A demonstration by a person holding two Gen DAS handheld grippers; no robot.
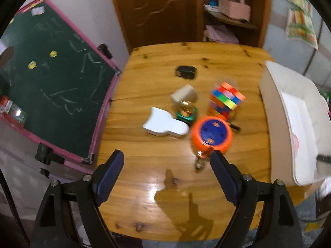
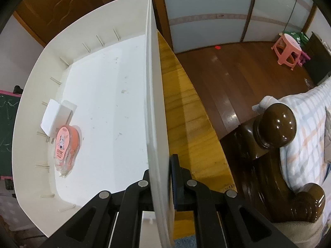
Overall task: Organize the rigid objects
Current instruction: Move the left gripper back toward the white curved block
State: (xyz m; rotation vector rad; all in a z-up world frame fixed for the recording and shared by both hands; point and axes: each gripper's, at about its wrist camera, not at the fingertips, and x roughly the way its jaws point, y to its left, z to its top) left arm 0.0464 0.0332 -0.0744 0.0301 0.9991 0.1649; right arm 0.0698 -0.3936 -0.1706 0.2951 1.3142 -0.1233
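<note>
My left gripper (image 1: 166, 161) is open and empty above the wooden table (image 1: 144, 144). Just beyond its right finger lies an orange and blue round toy (image 1: 211, 134). Behind it are a white flat block (image 1: 164, 123), a small gold and green bottle with a beige cap (image 1: 185, 105), a colourful cube stack (image 1: 225, 101) and a black box (image 1: 185, 72). My right gripper (image 2: 160, 177) is shut on the right wall of the white bin (image 2: 154, 103). Inside the bin lie a white charger (image 2: 56, 117) and an orange packaged item (image 2: 66, 148).
The white bin also shows at the table's right edge in the left wrist view (image 1: 289, 113). A green chalkboard (image 1: 51, 82) leans left of the table. A dark wooden bedpost (image 2: 277, 124) and bed stand right of the table. A pink stool (image 2: 287, 49) is on the floor.
</note>
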